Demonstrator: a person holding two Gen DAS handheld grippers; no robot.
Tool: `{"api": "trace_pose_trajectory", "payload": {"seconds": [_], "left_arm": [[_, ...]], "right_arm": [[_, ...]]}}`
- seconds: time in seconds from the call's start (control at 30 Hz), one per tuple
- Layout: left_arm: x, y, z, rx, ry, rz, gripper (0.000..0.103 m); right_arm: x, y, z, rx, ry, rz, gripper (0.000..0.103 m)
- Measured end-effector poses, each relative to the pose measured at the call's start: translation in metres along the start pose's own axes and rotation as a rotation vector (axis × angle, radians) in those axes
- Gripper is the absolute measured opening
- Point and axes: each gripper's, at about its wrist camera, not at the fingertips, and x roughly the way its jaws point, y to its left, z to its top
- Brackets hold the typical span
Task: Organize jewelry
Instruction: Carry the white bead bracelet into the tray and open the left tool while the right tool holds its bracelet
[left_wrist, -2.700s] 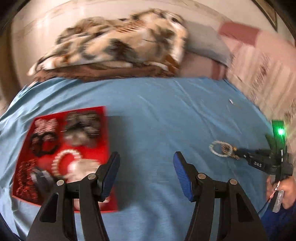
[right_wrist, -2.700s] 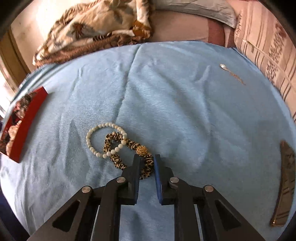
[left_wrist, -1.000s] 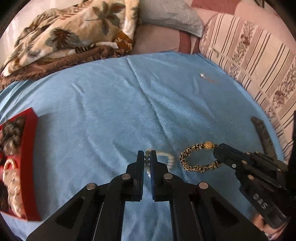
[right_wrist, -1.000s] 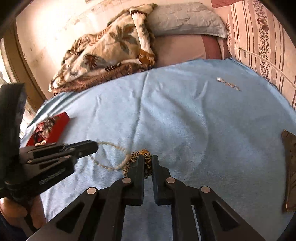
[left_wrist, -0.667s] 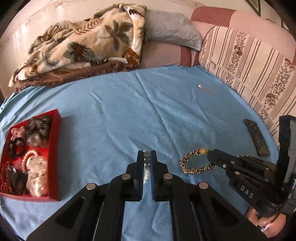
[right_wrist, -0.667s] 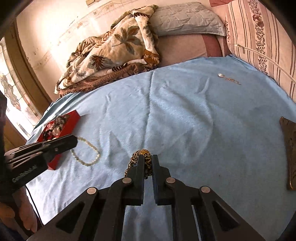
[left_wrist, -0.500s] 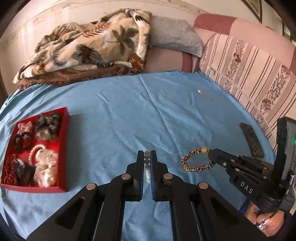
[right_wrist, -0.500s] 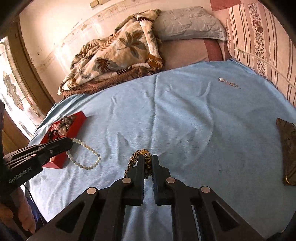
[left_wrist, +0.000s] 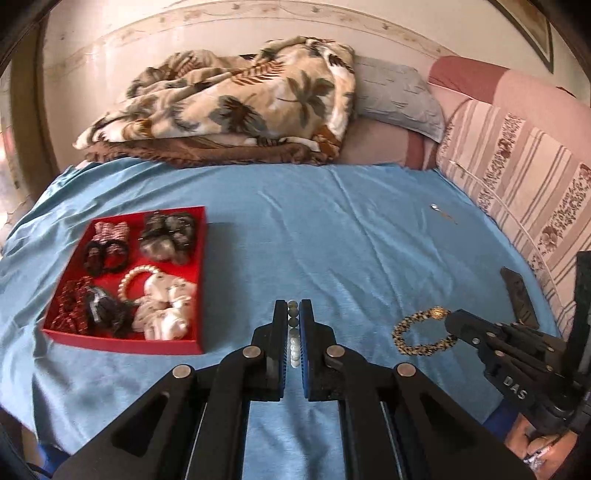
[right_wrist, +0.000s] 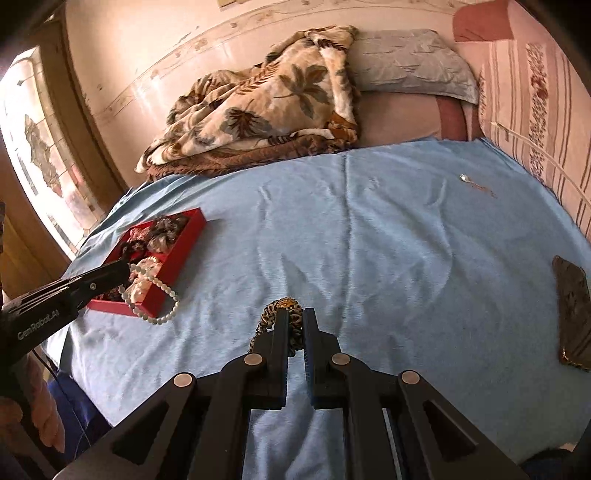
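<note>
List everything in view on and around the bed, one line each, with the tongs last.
Red tray: one, red, on the sheet's left side, divided into compartments holding scrunchies and bracelets.
Pearl bracelet: one, white, held by the left tongs, hanging beside the tray's near corner.
Leopard bracelet: one, black and gold with a gold bead, held by the right tongs above the sheet.
Small pendant: one, silver, far right on the sheet.
Dark flat object: one, brown-black, right edge of the sheet; what it is cannot be told.
Blue sheet: one, covering the bed.
Leaf-print blanket: one, cream and brown, piled at the far end.
Grey pillow: one, beside the blanket.
Left tongs: shut on the pearl bracelet.
Right tongs: shut on the leopard bracelet.
</note>
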Motion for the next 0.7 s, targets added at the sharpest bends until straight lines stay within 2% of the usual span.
{"api": "trace_pose_trajectory", "payload": {"seconds": [0.1, 0.4, 0.7], "left_arm": [[-0.005, 0.010, -0.003, -0.003, -0.013, 0.041, 0.006], [-0.020, 0.033, -0.009, -0.043, -0.041, 0.093, 0.006], [-0.028, 0.043, -0.015, -0.050, -0.048, 0.111, 0.006]], "right_arm": [[-0.002, 0.010, 0.000, -0.022, 0.001, 0.002, 0.008], [-0.007, 0.035, -0.001, -0.075, 0.002, -0.003, 0.008], [-0.008, 0.053, -0.004, -0.116, 0.012, 0.001, 0.008]]}}
